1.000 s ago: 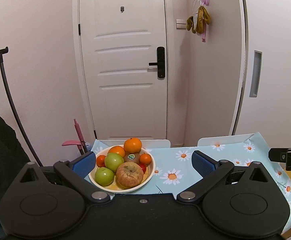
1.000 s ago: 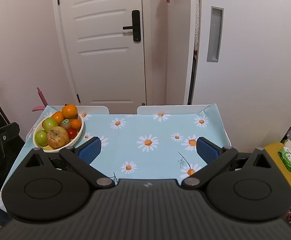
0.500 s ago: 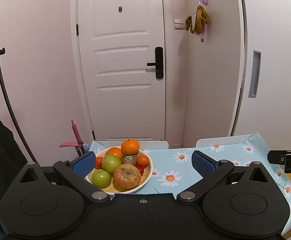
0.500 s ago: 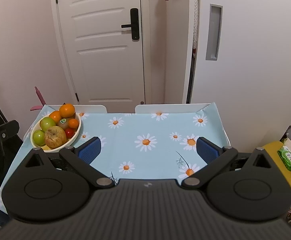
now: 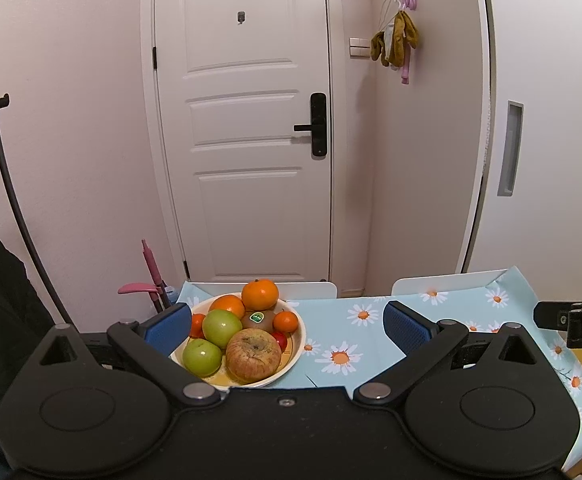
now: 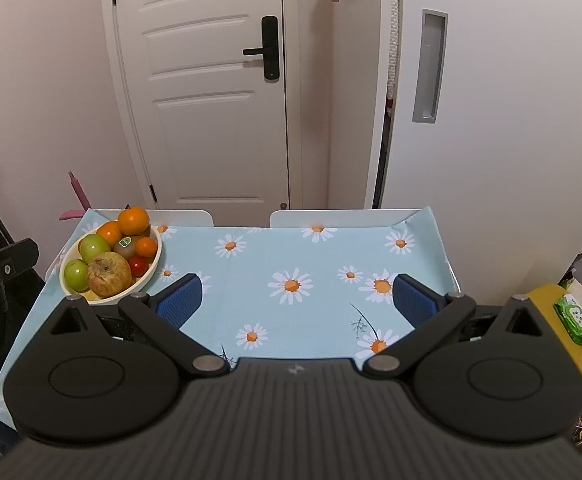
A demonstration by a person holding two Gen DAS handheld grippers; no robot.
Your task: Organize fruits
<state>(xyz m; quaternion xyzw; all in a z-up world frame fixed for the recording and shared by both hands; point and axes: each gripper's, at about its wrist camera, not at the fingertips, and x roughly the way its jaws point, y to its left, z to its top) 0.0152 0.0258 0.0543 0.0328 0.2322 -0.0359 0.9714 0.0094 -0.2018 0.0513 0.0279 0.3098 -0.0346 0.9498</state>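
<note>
A cream oval bowl (image 5: pixel 295 344) (image 6: pixel 153 266) sits at the table's far left corner, piled with fruit: a large brownish apple (image 5: pixel 253 354) (image 6: pixel 109 274), two green apples (image 5: pixel 222 328), a stickered kiwi (image 5: pixel 258 320), oranges (image 5: pixel 260 294) (image 6: pixel 133 221) and small red fruits. My left gripper (image 5: pixel 287 326) hovers open just in front of the bowl, its left pad beside the rim, nothing held. Over the middle of the daisy tablecloth (image 6: pixel 291 264), my right gripper (image 6: pixel 297 300) is open and holds nothing. Part of the other gripper's body shows at each view's edge.
A white door (image 5: pixel 247 140) and a sliding panel (image 6: pixel 491 100) stand behind the table. Two white chair backs (image 6: pixel 343 216) line the far edge. A yellow holder with a green wipes pack (image 6: pixel 575 318) is at the right; dark fabric and a pole are at the left.
Both grippers have pulled back and risen slightly, so the bowl sits a little lower and further left in each view. Jaws stayed open; no fruit moved.
</note>
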